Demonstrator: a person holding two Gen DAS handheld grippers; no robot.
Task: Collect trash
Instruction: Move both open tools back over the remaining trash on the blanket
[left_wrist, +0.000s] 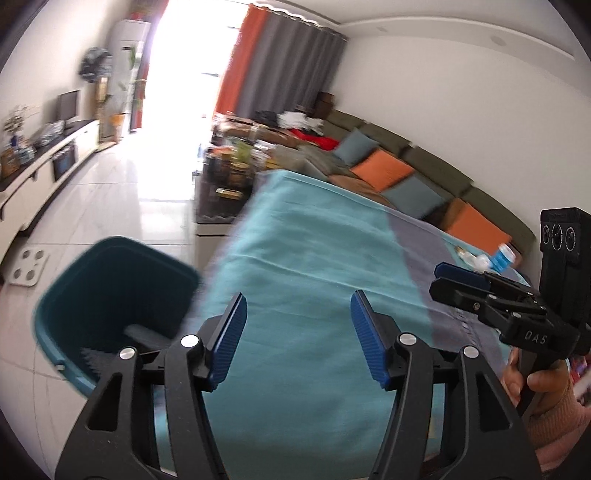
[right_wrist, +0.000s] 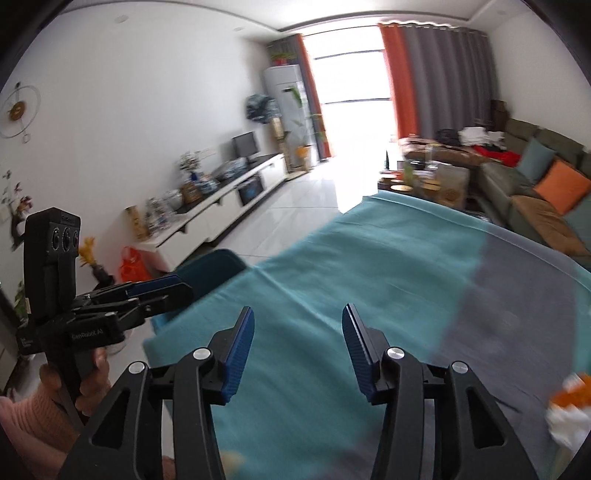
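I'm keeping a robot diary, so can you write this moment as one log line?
left gripper: open, empty | right gripper: open, empty | bin: left of table | trash: on tablecloth

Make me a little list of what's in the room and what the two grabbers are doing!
place: living room
table: covered by a teal and grey cloth
bin: dark teal bin on the floor beside the table's left edge
trash on cloth: blue and white scraps, blurred; orange and white scrap, blurred
left gripper: open, nothing between its fingers
right gripper: open, nothing between its fingers
background: sofa with orange cushions
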